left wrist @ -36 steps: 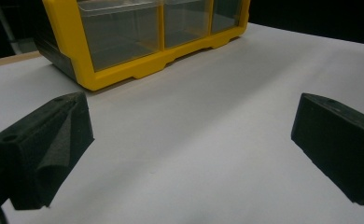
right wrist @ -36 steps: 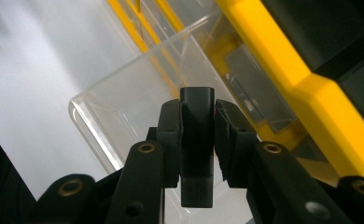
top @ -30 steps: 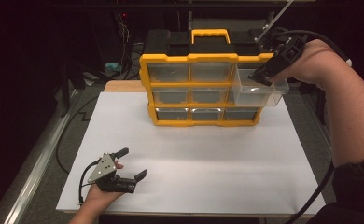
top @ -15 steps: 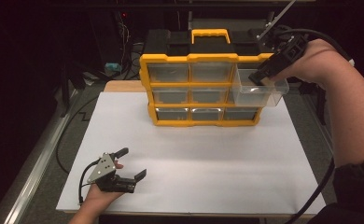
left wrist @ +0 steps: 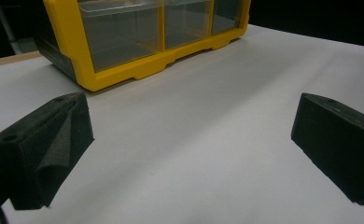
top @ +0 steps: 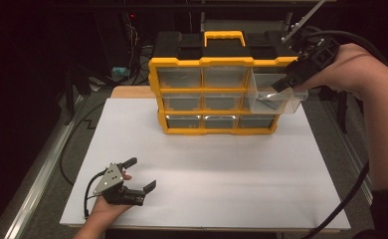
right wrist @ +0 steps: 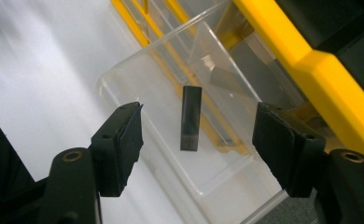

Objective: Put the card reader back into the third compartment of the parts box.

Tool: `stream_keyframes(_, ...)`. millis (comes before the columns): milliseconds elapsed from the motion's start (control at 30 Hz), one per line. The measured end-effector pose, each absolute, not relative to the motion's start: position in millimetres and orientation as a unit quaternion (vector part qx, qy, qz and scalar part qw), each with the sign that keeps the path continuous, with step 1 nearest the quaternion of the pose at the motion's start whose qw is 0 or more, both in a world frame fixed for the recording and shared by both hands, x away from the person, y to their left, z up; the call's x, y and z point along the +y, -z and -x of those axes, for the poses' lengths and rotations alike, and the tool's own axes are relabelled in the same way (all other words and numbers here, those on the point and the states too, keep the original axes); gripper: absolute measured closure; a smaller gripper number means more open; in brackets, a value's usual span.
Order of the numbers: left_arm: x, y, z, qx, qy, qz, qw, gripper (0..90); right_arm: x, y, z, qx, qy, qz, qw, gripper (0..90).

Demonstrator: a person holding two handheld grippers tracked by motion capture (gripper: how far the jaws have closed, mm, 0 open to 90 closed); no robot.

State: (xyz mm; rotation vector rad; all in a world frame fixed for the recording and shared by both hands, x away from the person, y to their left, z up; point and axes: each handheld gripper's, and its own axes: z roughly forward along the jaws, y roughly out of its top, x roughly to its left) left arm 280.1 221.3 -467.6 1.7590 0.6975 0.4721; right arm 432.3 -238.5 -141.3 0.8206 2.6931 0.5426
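Right tool is hovering over the pulled-out drawer at 2 o'clock on the worktop. Its jaws have just been opening and are now standing released; the small dark block is lying between them on the drawer floor, pads clear of it. Drop looks done. Left tool is idling spread wide at 7 o'clock, gripping nothing. Organizer is sitting at 12.

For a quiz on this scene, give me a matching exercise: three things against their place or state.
Things:
1. small dark block
2. left claw
3. clear drawer

Places or states:
A. pulled out of the yellow organizer
B. open, low over the white sheet
C. lying inside the clear drawer

Pairs: 1-C, 2-B, 3-A
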Motion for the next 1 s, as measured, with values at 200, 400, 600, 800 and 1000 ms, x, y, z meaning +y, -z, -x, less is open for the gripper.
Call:
stream_keyframes(200, 221, 467, -280, 0.297, -0.201, -0.745, 0.562, 0.2, -244, 138, -415, 0.928, -0.192, -0.284, 0.144, 33.4)
stream_keyframes(400, 220, 467, -280, 0.296, -0.201, -0.746, 0.561, 0.2, -250, 136, -396, 0.928, -0.189, -0.283, 0.149, 33.6)
stream_keyframes(600, 221, 468, -281, 0.297, -0.201, -0.746, 0.561, 0.2, -258, 138, -381, 0.927, -0.188, -0.287, 0.153, 34.4)
stream_keyframes(800, 221, 468, -281, 0.296, -0.201, -0.747, 0.56, 0.1, -263, 142, -369, 0.928, -0.186, -0.285, 0.154, 34.4)
stream_keyframes(1000, 221, 468, -281, 0.298, -0.2, -0.746, 0.561, 0.1, -267, 149, -357, 0.927, -0.188, -0.286, 0.152, 34.2)
